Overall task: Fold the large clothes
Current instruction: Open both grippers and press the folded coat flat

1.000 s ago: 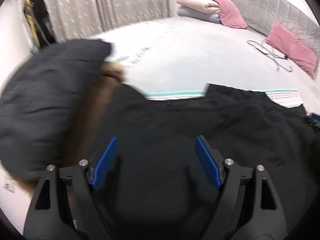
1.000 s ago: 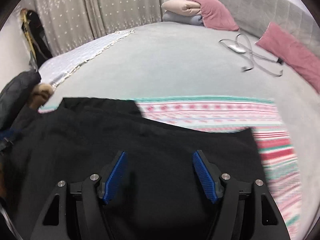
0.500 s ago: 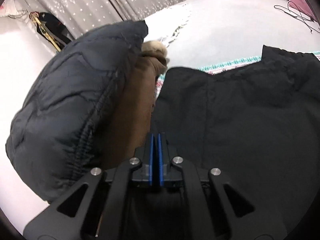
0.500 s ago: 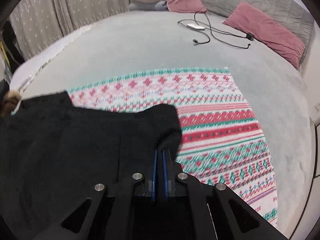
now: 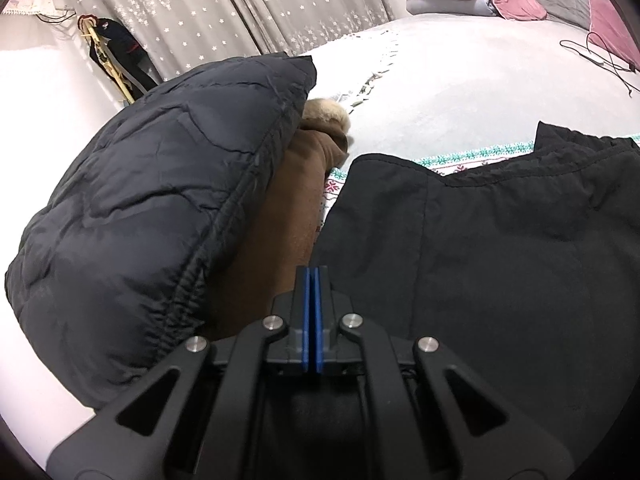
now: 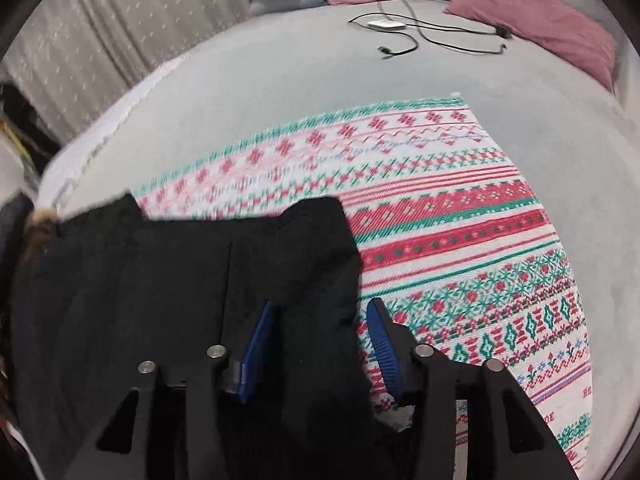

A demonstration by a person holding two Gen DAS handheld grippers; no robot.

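Note:
A large black garment (image 5: 500, 240) lies spread on a patterned blanket on the bed; it also shows in the right wrist view (image 6: 180, 280). My left gripper (image 5: 311, 280) is shut at the garment's left edge, its blue pads pressed together; whether cloth is pinched between them is hidden. My right gripper (image 6: 320, 316) is open, its blue fingers (image 6: 258, 336) straddling the garment's right edge, with black cloth lying between them.
A folded dark puffer jacket (image 5: 152, 208) sits on a brown fur-trimmed coat (image 5: 296, 184) to the left. The red, green and white blanket (image 6: 460, 220) covers the grey bed (image 6: 280, 60). Pink pillows (image 6: 532, 28) and a charger cable (image 6: 420, 32) lie at the far side.
One second ago both grippers were open over the garment. Both then shut at its edges. The right gripper has now opened again; the left stays shut.

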